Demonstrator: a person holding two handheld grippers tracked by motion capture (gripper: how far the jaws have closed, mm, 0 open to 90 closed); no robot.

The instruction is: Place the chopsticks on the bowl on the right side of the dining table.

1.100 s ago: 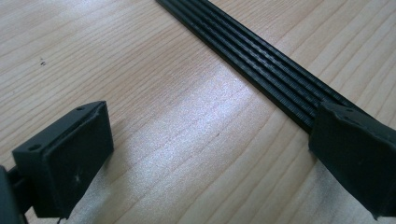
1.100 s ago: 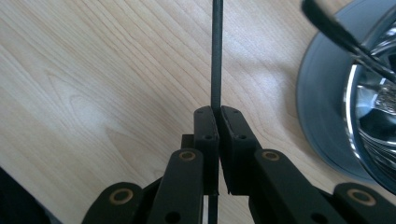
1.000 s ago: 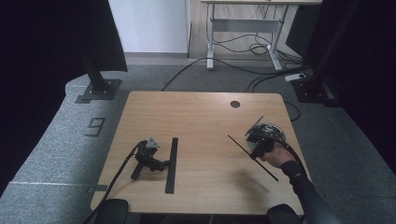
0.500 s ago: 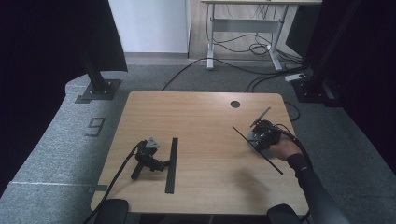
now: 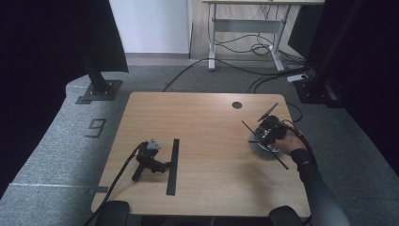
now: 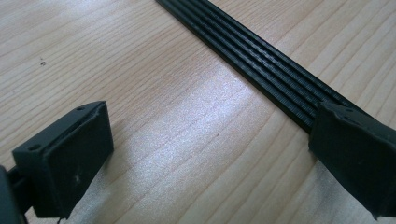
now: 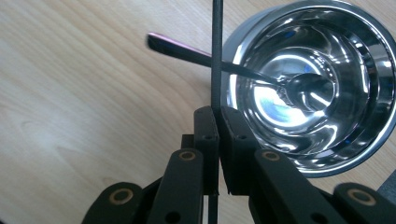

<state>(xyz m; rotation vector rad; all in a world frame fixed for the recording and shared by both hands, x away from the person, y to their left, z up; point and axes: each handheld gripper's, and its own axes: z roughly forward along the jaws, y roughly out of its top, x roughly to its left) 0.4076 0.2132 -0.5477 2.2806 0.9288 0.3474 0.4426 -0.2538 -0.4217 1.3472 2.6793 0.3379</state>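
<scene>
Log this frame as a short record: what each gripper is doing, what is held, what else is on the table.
right gripper: shut on a thin black strip, held above the table beside the bowl
left gripper: lying on the table, jaws open, nothing between them
ribbed black strip: flat on the table, next to the left gripper
steel bowl: upright near the right edge
spoon: head in the bowl, handle resting over the rim
table: light wood
</scene>
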